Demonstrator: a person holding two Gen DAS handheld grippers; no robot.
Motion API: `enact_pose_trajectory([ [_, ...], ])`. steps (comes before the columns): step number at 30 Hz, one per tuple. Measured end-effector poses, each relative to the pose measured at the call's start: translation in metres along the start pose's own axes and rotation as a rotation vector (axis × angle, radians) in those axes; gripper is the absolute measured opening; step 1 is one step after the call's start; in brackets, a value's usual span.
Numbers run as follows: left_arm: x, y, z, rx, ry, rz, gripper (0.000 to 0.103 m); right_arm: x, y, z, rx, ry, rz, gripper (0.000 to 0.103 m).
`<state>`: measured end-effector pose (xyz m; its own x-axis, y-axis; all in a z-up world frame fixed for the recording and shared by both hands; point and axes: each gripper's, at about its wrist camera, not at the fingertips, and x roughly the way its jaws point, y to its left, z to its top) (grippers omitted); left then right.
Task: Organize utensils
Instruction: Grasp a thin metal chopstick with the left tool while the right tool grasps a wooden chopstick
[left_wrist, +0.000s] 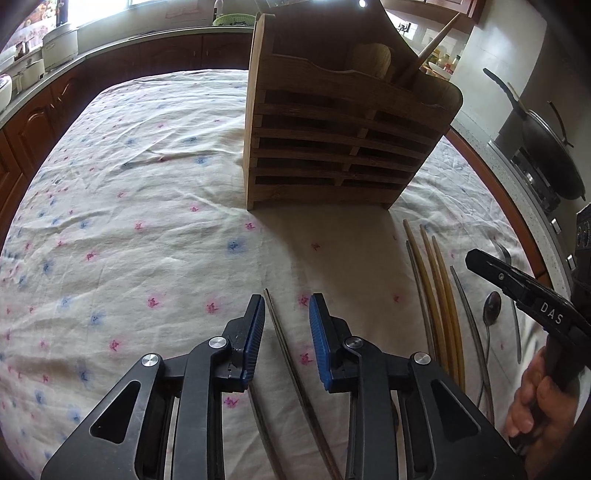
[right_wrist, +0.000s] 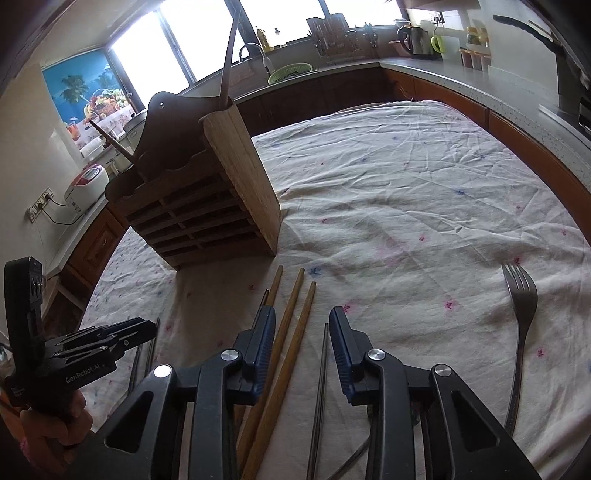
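Two tools (left_wrist: 287, 306) (right_wrist: 302, 321) marked "DAS", "GenRobot.AI"

Daylight enters from windows (right_wrist: 177, 40) behind the wooden rack (right_wrist: 207, 199); panes blown out white. Rack front shadowed, soft shadow on the tablecloth (left_wrist: 147, 184) before it. Strong fisheye bending, dark vignette at corners. Focus sharp.

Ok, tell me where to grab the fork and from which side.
Take the fork by its straight handle, midway along, not the tines. It lies flat on the tablecloth with free cloth either side, so probably come down from above, fingers straddling the handle across its width.
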<state>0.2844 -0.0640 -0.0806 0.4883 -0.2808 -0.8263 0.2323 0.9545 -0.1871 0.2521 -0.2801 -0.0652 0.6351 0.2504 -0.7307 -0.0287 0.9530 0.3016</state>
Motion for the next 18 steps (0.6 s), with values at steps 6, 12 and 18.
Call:
enact_pose_trajectory([
  [6,0.011,-0.003,0.002,0.013,0.037,-0.016,0.018,0.022,0.001,0.007,-0.015,0.033,-0.034,0.024],
  [12,0.015,-0.005,0.006,0.030,0.041,-0.008,0.010,0.044,0.006,0.012,-0.049,0.071,-0.077,0.018],
  [18,0.016,-0.006,0.005,0.034,0.028,-0.003,0.005,0.048,0.009,0.015,-0.078,0.078,-0.103,0.007],
])
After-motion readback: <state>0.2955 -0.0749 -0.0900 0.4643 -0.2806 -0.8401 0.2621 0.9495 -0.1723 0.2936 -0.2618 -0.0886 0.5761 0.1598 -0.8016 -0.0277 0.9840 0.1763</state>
